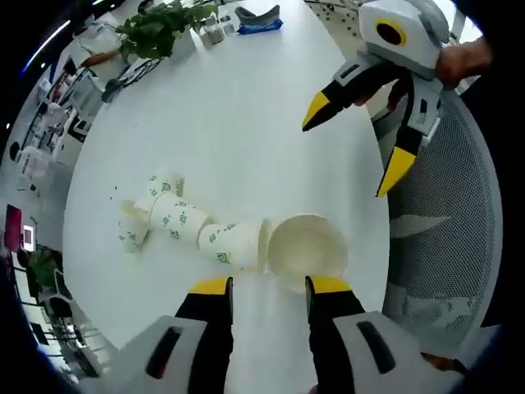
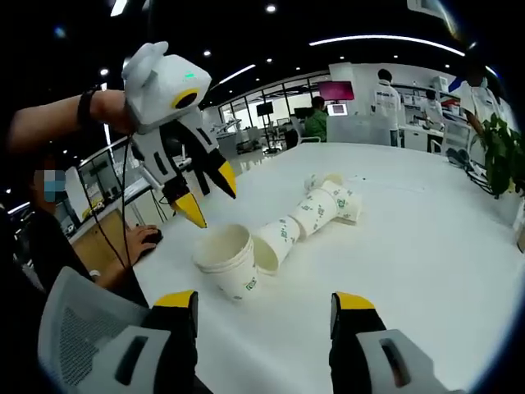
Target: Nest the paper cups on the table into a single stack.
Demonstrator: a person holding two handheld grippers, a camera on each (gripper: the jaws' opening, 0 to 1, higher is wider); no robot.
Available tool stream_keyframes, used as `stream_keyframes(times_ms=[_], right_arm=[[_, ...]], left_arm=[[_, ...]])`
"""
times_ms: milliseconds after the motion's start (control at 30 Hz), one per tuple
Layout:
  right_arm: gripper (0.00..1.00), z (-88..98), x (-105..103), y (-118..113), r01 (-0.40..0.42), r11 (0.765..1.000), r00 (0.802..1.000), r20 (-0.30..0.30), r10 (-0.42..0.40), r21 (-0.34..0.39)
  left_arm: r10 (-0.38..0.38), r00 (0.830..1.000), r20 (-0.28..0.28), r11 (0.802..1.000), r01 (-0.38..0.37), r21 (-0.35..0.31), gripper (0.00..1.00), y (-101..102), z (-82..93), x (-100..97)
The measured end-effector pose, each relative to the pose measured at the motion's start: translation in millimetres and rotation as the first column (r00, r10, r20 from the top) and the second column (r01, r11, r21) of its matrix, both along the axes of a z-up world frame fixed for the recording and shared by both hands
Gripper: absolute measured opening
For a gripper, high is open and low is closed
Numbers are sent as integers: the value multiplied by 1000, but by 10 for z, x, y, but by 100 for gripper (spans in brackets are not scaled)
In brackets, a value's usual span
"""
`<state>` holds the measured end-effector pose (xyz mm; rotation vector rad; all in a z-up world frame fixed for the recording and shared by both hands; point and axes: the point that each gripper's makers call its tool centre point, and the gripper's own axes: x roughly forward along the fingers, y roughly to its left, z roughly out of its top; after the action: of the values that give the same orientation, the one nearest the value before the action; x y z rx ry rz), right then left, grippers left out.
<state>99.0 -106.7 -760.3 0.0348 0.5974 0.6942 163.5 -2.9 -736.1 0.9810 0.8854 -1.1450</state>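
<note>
Step in hand: approach to grasp. Both grippers released, fingers spread, holding nothing. Upright white paper cup with green print (image 1: 305, 250) just beyond left gripper (image 1: 269, 286) fingers; lying cups (image 2: 316, 209) behind it on white counter (image 2: 426, 271). Right gripper (image 2: 264, 302) near. Next, probably: close on upright cup.

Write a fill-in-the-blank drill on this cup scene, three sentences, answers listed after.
1. The paper cups rest on a table whose colour is ____.
2. Both sets of tongs, left and right, are open and hold ____.
3. The cup nearest the right tongs stands ____, while the others lie on their sides.

Missing words: white; nothing; upright
</note>
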Motion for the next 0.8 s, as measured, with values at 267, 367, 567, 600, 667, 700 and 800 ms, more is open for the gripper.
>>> stream_keyframes(times_ms=[267,367,567,600,667,700,800], right_arm=[[65,-1,-89,-88,-30,1000,1000,4,30,7],[65,26,-99,-136,-30,999,1000,7,30,13],[65,48,-108,-158,-37,999,999,21,37,1],[65,42,-97,-163,-32,999,999,21,32,0],[64,47,-64,-181,-10,1000,1000,27,11,-5],[64,57,-48,-182,3,1000,999,32,-3,-5],[64,45,-5,-212,57,998,998,15,-57,-3]], left_arm=[[355,934,49,916,-337,-218,47,308,327,2],[458,887,53,863,-429,-266,47,499,357,26],[532,843,85,822,-490,-289,47,723,313,30],[537,840,85,819,-494,-292,46,735,293,42],[535,841,79,820,-495,-289,46,783,127,159],[535,841,80,820,-494,-288,46,769,120,168],[560,827,51,794,-518,-317,47,800,69,275]])
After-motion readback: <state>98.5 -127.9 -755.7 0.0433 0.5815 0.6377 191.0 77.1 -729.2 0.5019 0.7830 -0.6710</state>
